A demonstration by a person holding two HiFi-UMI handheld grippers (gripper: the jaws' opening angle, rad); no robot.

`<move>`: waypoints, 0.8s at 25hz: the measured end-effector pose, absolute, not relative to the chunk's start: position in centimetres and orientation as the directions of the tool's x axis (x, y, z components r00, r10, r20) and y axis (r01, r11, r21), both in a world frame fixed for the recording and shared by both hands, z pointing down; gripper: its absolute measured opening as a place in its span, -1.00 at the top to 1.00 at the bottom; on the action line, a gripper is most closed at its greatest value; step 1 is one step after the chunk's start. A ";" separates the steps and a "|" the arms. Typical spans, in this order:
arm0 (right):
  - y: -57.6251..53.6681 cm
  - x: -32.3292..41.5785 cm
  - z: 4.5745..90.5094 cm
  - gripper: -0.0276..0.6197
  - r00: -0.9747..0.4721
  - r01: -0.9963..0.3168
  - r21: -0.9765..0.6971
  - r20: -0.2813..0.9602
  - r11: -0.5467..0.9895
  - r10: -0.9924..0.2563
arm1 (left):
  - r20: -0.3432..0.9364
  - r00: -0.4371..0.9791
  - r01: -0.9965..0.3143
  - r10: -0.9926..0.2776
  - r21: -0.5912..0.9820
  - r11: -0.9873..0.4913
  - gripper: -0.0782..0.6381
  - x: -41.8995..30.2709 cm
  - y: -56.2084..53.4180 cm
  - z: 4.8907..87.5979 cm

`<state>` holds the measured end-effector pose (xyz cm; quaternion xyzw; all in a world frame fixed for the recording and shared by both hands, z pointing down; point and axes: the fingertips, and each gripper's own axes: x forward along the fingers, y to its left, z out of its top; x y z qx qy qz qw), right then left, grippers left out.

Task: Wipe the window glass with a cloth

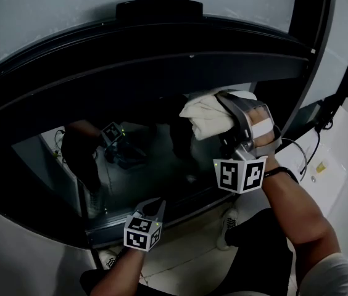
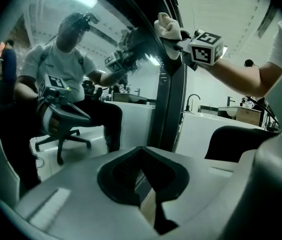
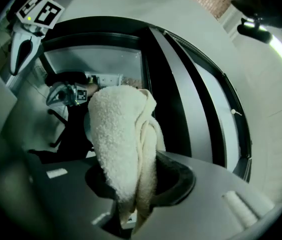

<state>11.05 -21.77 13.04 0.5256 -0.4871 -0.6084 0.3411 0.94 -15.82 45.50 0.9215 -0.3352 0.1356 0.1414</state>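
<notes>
A white terry cloth [image 1: 206,119] is bunched against the dark window glass [image 1: 137,159], near its upper right corner. My right gripper [image 1: 222,108] is shut on the cloth, which fills the right gripper view [image 3: 123,144] between the jaws. The glass mirrors a seated person and both grippers. My left gripper [image 1: 157,205] hangs low by the bottom of the pane, apart from the cloth; in the left gripper view its jaws [image 2: 143,184] stand together with nothing between them. That view shows the cloth [image 2: 168,28] high on the glass [image 2: 106,49].
A thick black frame [image 1: 161,48] runs over the pane, and a black upright [image 2: 170,104] bounds its right side. To the right is a white counter [image 1: 340,165] with a cable [image 1: 321,123]. The person's legs and tiled floor [image 1: 180,258] lie below.
</notes>
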 end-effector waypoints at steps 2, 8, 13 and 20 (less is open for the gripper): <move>-22.1 11.1 11.9 0.53 -0.218 -0.077 0.935 -0.354 -0.345 -0.910 | 0.342 0.739 -0.656 -0.581 0.169 -0.735 0.73 0.9 -15.9 45.4; -23.5 11.2 10.8 0.53 -0.220 -0.061 0.924 -0.382 -0.378 -0.898 | 0.333 0.737 -0.660 -0.588 0.171 -0.731 0.73 0.7 -16.4 45.0; -24.1 11.2 10.8 0.53 -0.237 -0.056 0.927 -0.374 -0.372 -0.897 | 0.328 0.738 -0.661 -0.590 0.176 -0.729 0.73 0.7 -16.6 44.9; -24.2 11.1 11.0 0.56 -0.239 -0.070 0.930 -0.368 -0.361 -0.899 | 0.330 0.742 -0.656 -0.583 0.176 -0.734 0.73 1.1 -16.5 45.1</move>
